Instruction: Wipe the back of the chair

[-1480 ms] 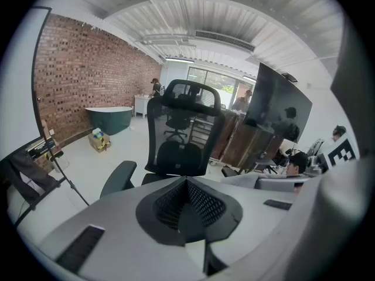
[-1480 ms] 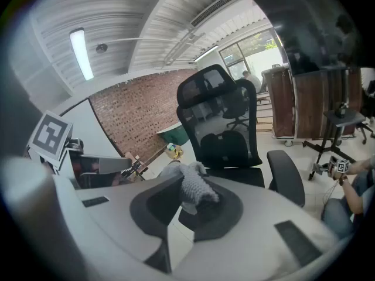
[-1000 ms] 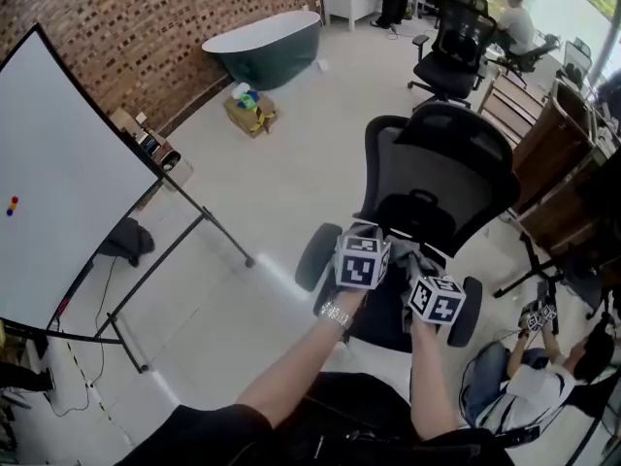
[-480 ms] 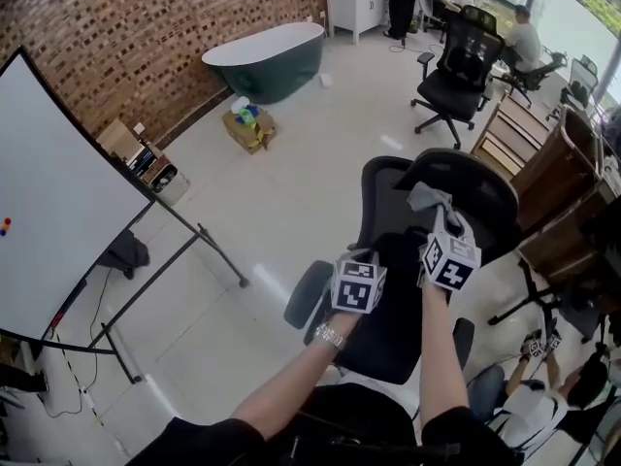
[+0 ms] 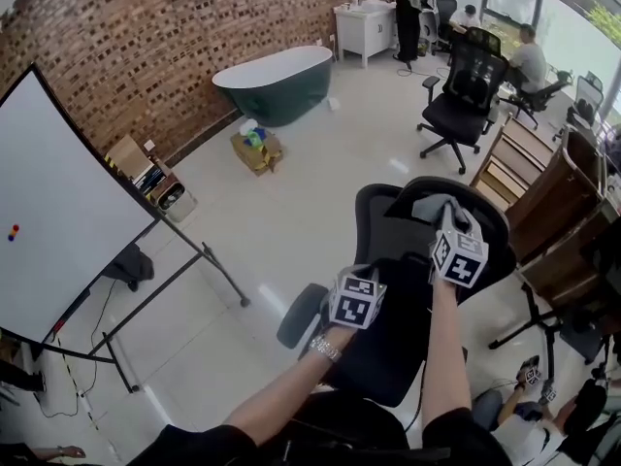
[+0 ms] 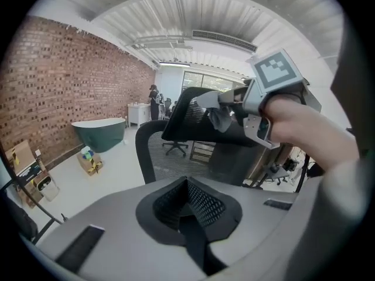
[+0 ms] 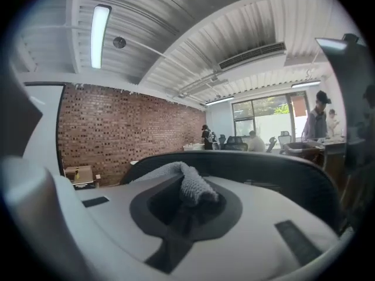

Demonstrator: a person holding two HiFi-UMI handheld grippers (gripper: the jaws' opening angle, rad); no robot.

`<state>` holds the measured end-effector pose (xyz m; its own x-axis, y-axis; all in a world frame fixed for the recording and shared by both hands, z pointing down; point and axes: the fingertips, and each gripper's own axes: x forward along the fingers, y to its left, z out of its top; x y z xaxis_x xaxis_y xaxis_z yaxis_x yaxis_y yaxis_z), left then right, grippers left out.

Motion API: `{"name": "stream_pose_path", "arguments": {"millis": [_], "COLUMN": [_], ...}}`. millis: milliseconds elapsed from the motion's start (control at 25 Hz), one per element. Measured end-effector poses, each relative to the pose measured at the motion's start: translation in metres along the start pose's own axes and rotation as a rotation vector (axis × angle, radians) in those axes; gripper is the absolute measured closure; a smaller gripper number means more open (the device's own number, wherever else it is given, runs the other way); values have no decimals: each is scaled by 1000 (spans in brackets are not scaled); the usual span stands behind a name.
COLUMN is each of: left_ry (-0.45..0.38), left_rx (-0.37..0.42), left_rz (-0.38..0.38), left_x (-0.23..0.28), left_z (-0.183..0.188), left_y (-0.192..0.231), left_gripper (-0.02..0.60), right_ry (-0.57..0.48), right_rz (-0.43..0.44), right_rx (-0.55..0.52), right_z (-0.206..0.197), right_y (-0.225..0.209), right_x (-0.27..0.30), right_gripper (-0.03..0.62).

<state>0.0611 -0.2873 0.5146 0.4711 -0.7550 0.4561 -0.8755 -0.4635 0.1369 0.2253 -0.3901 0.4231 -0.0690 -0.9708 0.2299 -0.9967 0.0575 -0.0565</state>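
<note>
Right claw (image 7: 186, 206) pinching cloth (image 7: 190, 183) at chair back (image 5: 388, 236) top edge, left claw (image 6: 188, 209) pressed together

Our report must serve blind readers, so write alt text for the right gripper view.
The right gripper is shut on a grey cloth, held at the top edge of a black chair back. Behind are a brick wall and people at desks near bright windows.

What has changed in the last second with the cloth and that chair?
The right gripper lifted the cloth from down by the seat up to the top of the chair back, and its jaws are shut on the cloth throughout. The left gripper stayed low in front of the chair, jaws together on nothing.
</note>
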Motion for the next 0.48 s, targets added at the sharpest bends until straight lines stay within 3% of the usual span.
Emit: {"name": "stream_pose_path", "arguments": {"millis": [200,320,400,480], "left_ry": [-4,-9,-13,-16], "left_rx": [4,-2,-7,-10], "left_rz": [-4,-5,0,10], "left_x": [7,9,7,6], "left_z": [3,6,7,8], "left_y": [-1,-4,-3,-2], "left_gripper": [580,580,580,580], "right_ry": [-51,-74,-80,-77], "right_rz": [-187,-268,-259,-150], "right_rx": [7,41,70,85], "right_z": [10,15,15,12], "right_y": [-85,-109,-98,-62], "right_x": [-49,-77,-84,-73], "right_gripper": [559,559,559,559]}}
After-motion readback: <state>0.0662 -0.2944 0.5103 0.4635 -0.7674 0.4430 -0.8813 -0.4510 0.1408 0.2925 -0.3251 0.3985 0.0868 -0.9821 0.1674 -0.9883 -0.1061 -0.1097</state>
